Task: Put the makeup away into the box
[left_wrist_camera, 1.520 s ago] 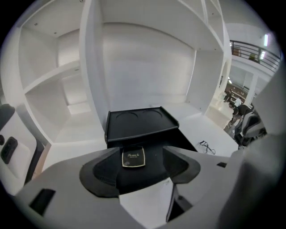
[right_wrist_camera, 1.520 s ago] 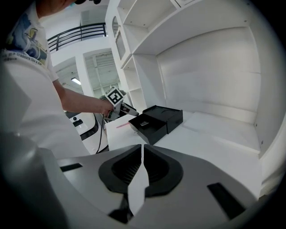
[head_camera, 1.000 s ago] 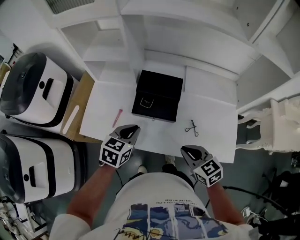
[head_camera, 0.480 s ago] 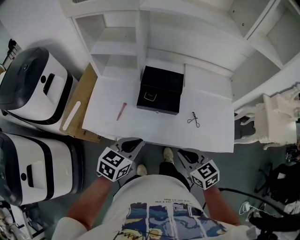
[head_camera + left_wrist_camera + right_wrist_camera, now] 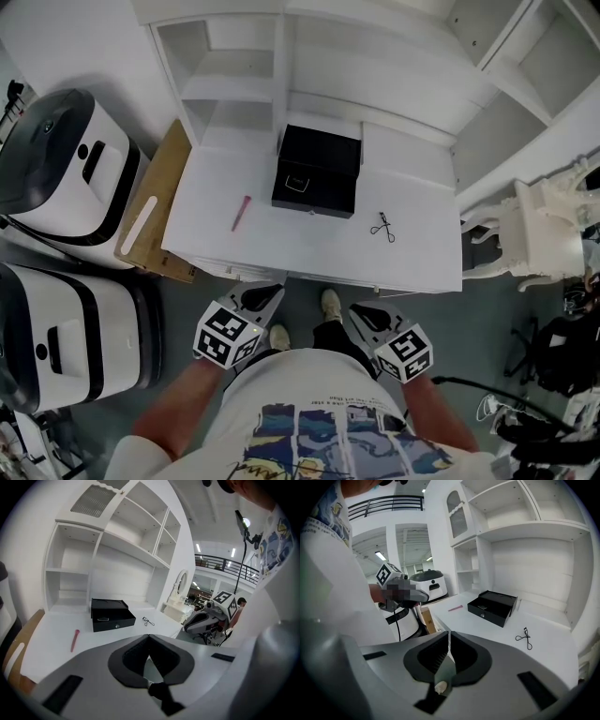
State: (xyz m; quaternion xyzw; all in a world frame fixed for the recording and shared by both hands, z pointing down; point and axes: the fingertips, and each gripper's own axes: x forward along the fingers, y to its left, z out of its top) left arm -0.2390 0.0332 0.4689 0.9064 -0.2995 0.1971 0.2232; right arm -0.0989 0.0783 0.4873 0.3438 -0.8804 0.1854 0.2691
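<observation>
Head view: pink stick (image 5: 241,213), long axis front-to-back, left of box (image 5: 317,172).

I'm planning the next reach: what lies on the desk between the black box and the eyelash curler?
Nothing: in the head view, only bare white desk separates the black box from the eyelash curler.

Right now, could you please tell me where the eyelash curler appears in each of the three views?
Head view: the eyelash curler lies right of centre, to the right of the black box.
Left gripper view: the curler is near the centre, right of the box.
Right gripper view: the curler is right of centre, below and right of the box.
Shared landmark: the black box.
</observation>
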